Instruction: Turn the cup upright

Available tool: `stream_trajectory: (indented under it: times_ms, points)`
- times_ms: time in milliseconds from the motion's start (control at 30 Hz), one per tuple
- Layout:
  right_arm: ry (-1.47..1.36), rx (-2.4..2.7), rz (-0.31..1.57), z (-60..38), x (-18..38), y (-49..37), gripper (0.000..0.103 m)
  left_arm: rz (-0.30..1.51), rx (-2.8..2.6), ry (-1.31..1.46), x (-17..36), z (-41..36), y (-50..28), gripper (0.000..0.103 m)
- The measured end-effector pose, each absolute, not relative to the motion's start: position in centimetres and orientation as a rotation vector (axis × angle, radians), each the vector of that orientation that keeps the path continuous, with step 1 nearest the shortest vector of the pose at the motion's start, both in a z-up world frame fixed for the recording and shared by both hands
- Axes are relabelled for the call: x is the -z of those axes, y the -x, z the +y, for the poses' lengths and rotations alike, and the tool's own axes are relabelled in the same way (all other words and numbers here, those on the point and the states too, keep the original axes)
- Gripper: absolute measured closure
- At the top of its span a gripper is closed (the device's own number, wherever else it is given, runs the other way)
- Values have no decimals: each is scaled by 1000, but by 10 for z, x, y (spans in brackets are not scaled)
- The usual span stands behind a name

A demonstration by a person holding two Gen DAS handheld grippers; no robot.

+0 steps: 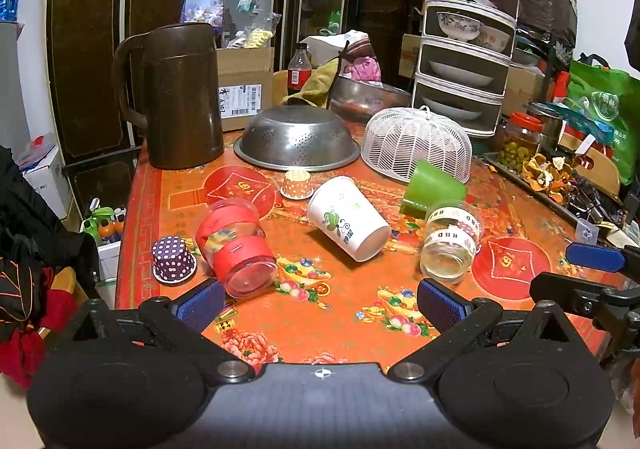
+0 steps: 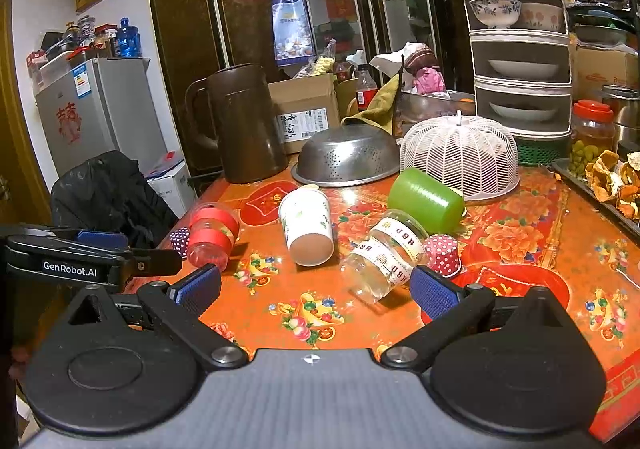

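The left hand-held gripper (image 1: 320,307) is held low over the near edge of the tabletop (image 1: 344,289), levelled forward, with its blue-padded jaws spread wide and nothing between them. The right hand-held gripper (image 2: 314,287) is held in a like pose just to its right, jaws likewise wide apart and empty; its blue fingertip is seen at the right edge of the left wrist view.

Several cups are seen lying on their sides on the red patterned cloth. The white paper cup (image 1: 347,217) lies in the middle, its base turned toward the cameras. To its left a clear cup with red bands (image 1: 236,247) is tipped over, and to its right a clear cup with HBD tape (image 1: 451,243) lies just in front of the green cup (image 1: 434,189). Small cupcake liners stand mouth-down: a purple dotted one (image 1: 173,259), an orange one (image 1: 296,185) and a red dotted one (image 2: 442,253). A brown pitcher (image 1: 182,95), an upturned steel colander (image 1: 297,139) and a white mesh cover (image 1: 416,141) are set behind.
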State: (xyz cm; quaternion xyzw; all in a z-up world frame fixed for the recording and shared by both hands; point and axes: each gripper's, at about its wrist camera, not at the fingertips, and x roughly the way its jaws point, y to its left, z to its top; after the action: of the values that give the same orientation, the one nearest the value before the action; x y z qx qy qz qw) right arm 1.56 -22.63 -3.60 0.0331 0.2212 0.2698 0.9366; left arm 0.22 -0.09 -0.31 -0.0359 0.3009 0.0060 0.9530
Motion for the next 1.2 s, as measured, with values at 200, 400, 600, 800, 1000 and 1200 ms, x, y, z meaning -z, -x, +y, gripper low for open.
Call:
stream_trajectory:
  times_ms: [200, 400, 600, 800, 1000, 1200]
  points:
    - [-68, -551, 454, -227, 37, -16, 1, 612, -14, 72, 3, -1, -2, 0]
    - [-68, -549, 456, -227, 37, -17, 1, 613, -15, 71, 3, -1, -3, 0]
    - [-64, -548, 460, -226, 37, -18, 1, 614, -15, 71, 3, -1, -4, 0]
    - [-61, -549, 464, -224, 38, -18, 1, 619, -14, 73, 5, -1, -5, 0]
    - [-63, -551, 467, -225, 40, -19, 1, 630, -6, 89, 5, -3, -9, 0]
    - [-70, -545, 480, -235, 46, -23, 1, 728, 26, 203, -4, -5, -43, 0]
